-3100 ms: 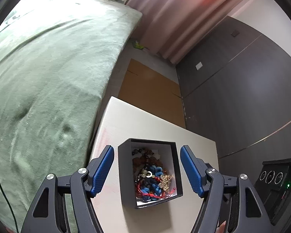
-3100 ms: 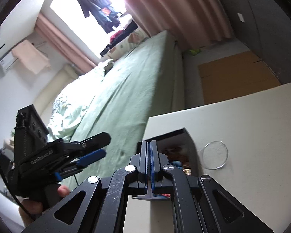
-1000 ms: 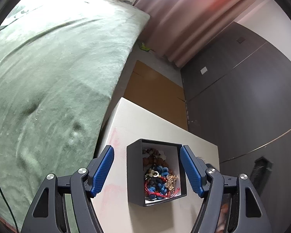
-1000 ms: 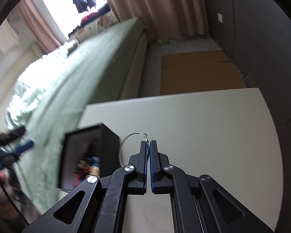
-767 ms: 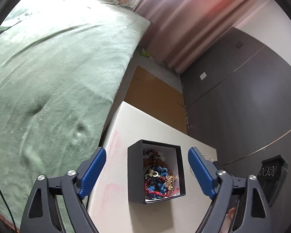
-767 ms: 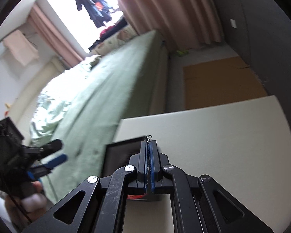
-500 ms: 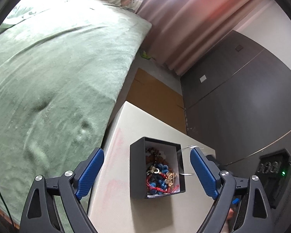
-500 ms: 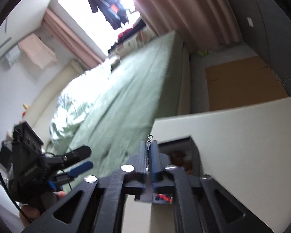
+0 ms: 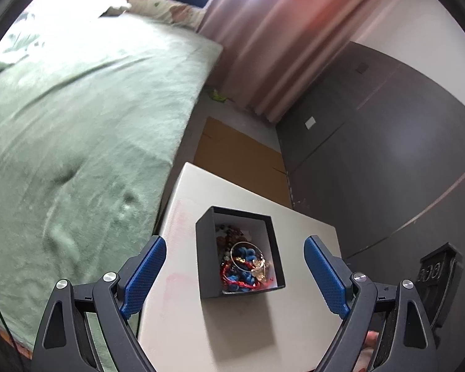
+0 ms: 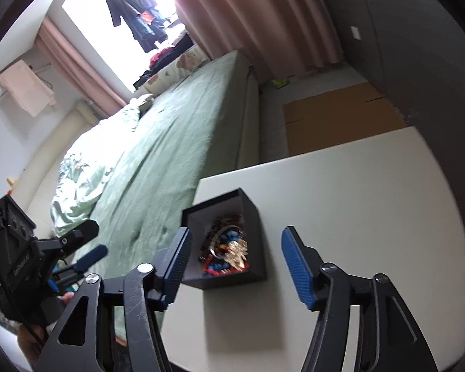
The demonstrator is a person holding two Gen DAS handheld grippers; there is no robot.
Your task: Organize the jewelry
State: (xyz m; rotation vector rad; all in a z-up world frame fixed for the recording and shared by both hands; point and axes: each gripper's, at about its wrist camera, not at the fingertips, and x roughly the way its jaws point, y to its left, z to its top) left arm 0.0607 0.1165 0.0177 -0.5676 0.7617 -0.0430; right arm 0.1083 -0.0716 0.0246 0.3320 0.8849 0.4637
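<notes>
A small black box (image 9: 205, 257) with a white inside stands on the white table (image 9: 263, 325), near the edge by the bed. It holds blue beads, red cord, gold pieces and brown beads. A thin silver bangle (image 9: 232, 254) lies on top of them. My left gripper (image 9: 234, 240) hangs wide open above and in front of the box, touching nothing. In the right wrist view my right gripper (image 10: 236, 232) hovers just short of the box (image 10: 251, 217). Its jaws are opening, with nothing between the pads, and the bangle (image 10: 215, 241) rests inside the box.
A bed with a green cover (image 9: 77, 124) runs along the table's left side. Pink curtains (image 9: 279, 46), a dark wardrobe (image 9: 387, 155) and flat cardboard on the floor (image 9: 241, 148) lie beyond. The left gripper (image 10: 97, 238), held by a hand, shows over the bed.
My right gripper carried the silver bangle from the table to above the box, then opened; the bangle now lies in the box. My left gripper widened and pulled back a little.
</notes>
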